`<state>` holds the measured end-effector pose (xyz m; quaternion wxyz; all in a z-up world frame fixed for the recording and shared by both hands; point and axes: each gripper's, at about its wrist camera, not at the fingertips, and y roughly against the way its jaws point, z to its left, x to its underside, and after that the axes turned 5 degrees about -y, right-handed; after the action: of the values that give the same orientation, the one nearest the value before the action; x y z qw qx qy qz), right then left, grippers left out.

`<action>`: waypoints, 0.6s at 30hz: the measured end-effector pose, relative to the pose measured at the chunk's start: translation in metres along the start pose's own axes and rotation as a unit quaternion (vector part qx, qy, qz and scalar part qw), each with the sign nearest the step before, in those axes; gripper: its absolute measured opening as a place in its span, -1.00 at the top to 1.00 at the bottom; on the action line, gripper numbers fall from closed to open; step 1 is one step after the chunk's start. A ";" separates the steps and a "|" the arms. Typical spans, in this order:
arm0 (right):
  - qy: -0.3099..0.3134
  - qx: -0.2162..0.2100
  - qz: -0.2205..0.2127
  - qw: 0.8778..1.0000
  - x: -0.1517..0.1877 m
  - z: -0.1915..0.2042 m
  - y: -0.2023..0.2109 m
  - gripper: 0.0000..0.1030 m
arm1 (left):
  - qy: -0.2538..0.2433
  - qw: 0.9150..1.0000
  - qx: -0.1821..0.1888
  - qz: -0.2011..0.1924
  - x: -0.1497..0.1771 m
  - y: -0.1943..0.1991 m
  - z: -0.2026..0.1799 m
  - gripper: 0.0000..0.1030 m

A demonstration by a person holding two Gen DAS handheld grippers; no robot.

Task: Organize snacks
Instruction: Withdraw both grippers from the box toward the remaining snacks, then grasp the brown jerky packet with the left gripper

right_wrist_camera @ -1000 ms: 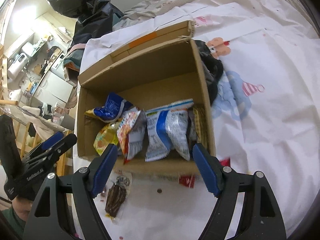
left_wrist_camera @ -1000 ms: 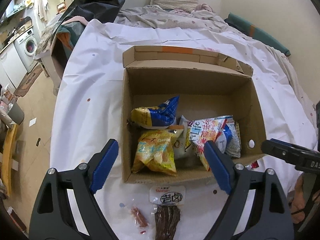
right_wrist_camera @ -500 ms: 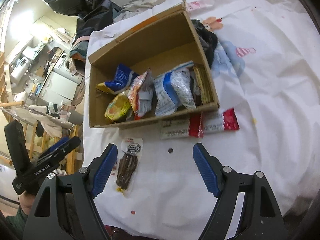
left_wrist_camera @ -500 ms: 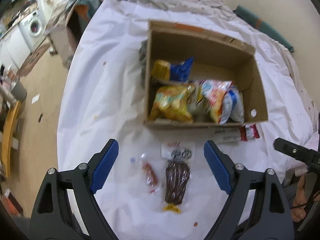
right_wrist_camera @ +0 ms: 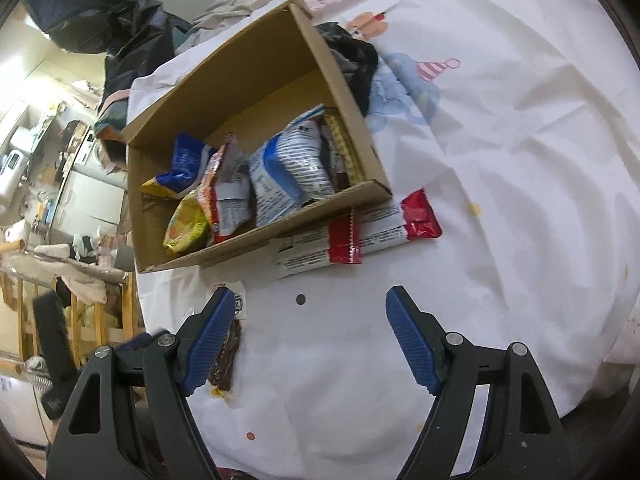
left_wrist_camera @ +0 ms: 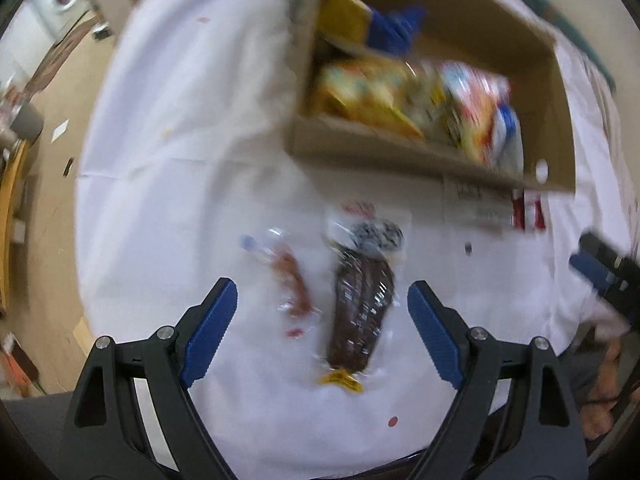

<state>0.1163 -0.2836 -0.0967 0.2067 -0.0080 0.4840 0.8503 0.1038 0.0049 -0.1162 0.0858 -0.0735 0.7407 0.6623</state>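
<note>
Dark snack pouch [left_wrist_camera: 360, 312]: loose on white sheet, just before cardboard box [left_wrist_camera: 400, 156]
Left tongs [left_wrist_camera: 322, 320]: wide open, empty, above pouch
Right tongs [right_wrist_camera: 310, 332]: wide open, empty
Advice: straddle pouch mid-body, pinch squarely

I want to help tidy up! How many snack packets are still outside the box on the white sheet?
4. A dark brown packet and a small reddish one lie side by side; two red-and-white bars rest against the cardboard box. Others may be hidden.
</note>
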 end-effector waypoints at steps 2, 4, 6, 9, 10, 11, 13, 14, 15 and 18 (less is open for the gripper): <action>-0.004 0.000 0.003 1.000 0.001 -0.001 -0.001 -0.56 | -0.047 0.999 0.005 0.017 0.003 -0.015 -0.022 -0.65; -0.007 -0.002 0.004 1.000 0.000 -0.001 -0.001 -0.56 | -0.094 0.995 -0.001 0.041 0.006 -0.032 -0.044 -0.65; -0.008 -0.003 0.002 1.000 -0.001 -0.001 0.000 -0.56 | -0.115 0.991 -0.048 0.041 0.009 -0.043 -0.052 -0.65; -0.016 -0.007 -0.003 1.000 -0.003 -0.006 0.004 -0.56 | -0.128 0.987 -0.092 0.040 0.012 -0.057 -0.054 -0.65; -0.020 -0.008 -0.005 1.000 -0.003 -0.008 0.005 -0.56 | -0.134 0.986 -0.095 0.041 0.012 -0.059 -0.056 -0.65; -0.027 -0.010 -0.006 1.000 -0.004 -0.011 0.006 -0.56 | -0.137 0.985 -0.095 0.034 0.011 -0.059 -0.057 -0.65; -0.042 -0.016 -0.009 0.999 -0.007 -0.016 0.008 -0.56 | -0.138 0.985 -0.094 0.031 0.010 -0.060 -0.059 -0.65; -0.048 -0.017 -0.009 0.999 -0.007 -0.019 0.009 -0.56 | -0.143 0.984 -0.097 0.030 0.010 -0.062 -0.061 -0.65; -0.054 -0.018 -0.010 0.998 -0.008 -0.021 0.009 -0.56 | -0.151 0.983 -0.102 0.030 0.010 -0.064 -0.065 -0.65; -0.069 -0.020 -0.011 0.997 -0.011 -0.026 0.010 -0.56 | -0.150 0.984 -0.092 0.040 0.008 -0.069 -0.068 -0.62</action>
<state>0.1177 -0.3135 -0.1002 0.2488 0.0412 0.4517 0.8558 0.1091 -0.0707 -0.1771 0.1622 0.0494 0.6577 0.7340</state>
